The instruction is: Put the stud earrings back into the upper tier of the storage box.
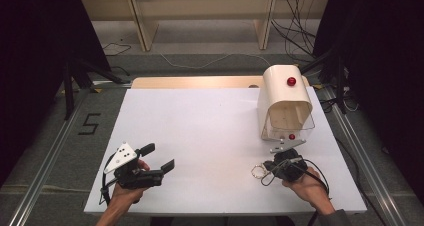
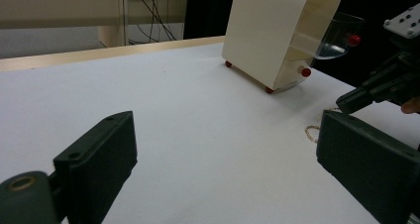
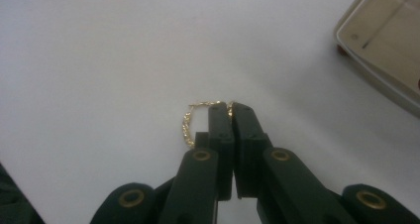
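White table (image 1: 210, 131), dark curtained room.

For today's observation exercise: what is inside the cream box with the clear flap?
Through the raised clear flap the cream box shows a bare pale floor near its opening. Its curved cover hides the back part, so anything there cannot be seen. The gold chain lies outside, on the table.

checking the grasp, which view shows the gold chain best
The right gripper view: the gold chain loops out left of the shut right tongs. The high view shows a small ring; the left gripper view, a sliver.
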`<state>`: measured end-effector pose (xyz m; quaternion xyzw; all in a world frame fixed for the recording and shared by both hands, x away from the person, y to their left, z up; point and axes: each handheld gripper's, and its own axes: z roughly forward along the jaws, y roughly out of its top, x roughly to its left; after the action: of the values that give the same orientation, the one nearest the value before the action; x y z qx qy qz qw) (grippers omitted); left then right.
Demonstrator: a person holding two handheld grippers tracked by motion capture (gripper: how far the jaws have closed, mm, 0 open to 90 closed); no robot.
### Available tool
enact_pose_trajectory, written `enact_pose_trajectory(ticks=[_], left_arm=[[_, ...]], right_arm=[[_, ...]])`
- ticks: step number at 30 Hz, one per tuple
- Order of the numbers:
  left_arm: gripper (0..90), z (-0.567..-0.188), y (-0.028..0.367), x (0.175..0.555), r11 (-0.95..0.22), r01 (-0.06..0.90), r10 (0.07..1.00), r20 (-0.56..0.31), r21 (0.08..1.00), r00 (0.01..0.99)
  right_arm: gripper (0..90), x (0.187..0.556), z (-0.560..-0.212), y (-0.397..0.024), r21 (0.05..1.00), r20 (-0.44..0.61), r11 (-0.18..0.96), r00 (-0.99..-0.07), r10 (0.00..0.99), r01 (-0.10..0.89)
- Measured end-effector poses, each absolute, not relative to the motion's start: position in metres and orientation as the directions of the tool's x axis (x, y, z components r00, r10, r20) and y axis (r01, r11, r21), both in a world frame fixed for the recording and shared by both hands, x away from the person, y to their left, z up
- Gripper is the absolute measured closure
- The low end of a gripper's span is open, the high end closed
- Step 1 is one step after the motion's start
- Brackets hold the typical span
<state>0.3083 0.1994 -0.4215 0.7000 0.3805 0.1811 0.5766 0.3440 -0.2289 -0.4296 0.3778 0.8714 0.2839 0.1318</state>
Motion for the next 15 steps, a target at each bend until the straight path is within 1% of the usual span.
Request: enact_pose_trajectory(ticks=[15], left_arm=[[8.3, -0.422, 0.199, 0.308, -0.046, 0.322, 0.743, -0.183, 0.946, 0.643]], right_arm=[[88.3, 0.329, -0.394, -0.221, 0.664, -0.044, 0.557, -0.717, 0.696, 0.499]])
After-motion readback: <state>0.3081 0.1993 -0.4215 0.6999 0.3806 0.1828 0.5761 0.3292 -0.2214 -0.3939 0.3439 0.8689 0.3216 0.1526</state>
